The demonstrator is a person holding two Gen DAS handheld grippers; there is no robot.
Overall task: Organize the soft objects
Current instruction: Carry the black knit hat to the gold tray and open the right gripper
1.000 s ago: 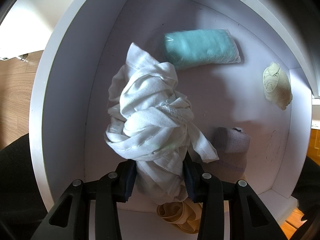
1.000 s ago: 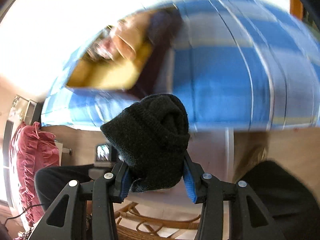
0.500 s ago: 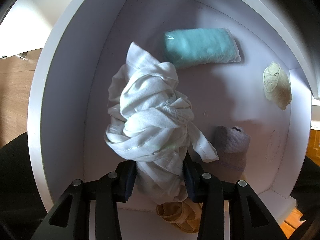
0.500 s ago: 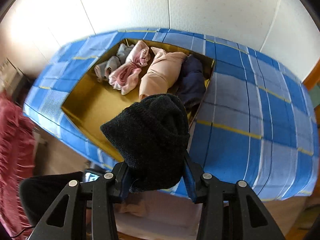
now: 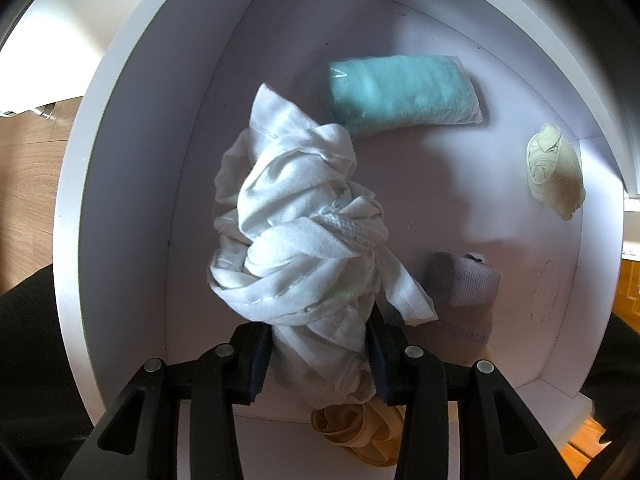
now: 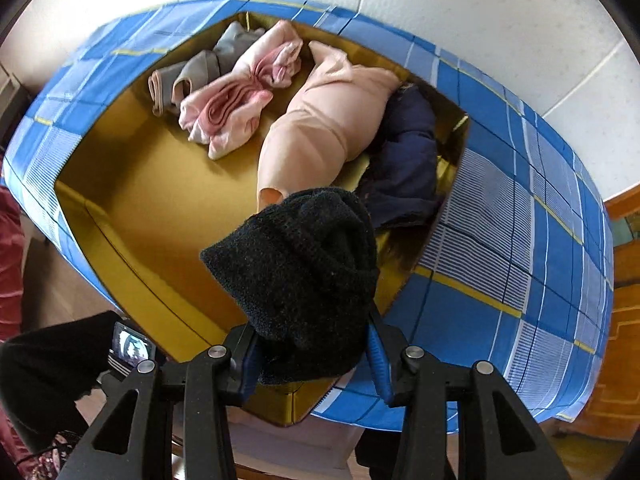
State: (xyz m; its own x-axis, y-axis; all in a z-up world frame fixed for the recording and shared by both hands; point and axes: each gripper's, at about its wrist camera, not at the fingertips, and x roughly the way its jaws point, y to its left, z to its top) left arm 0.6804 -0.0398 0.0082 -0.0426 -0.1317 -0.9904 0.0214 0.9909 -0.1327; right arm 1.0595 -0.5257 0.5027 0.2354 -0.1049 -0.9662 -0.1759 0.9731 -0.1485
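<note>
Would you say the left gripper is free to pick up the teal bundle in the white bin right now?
Probably not: the left gripper is shut on a white cloth, though nothing covers the teal bundle.

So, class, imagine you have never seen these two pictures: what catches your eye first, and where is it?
In the left wrist view, a knotted white cloth clamped in the left gripper hangs over a white bin holding a teal bundle. In the right wrist view, the right gripper grips a black knitted item above a yellow-lined box with blue checked sides.
</note>
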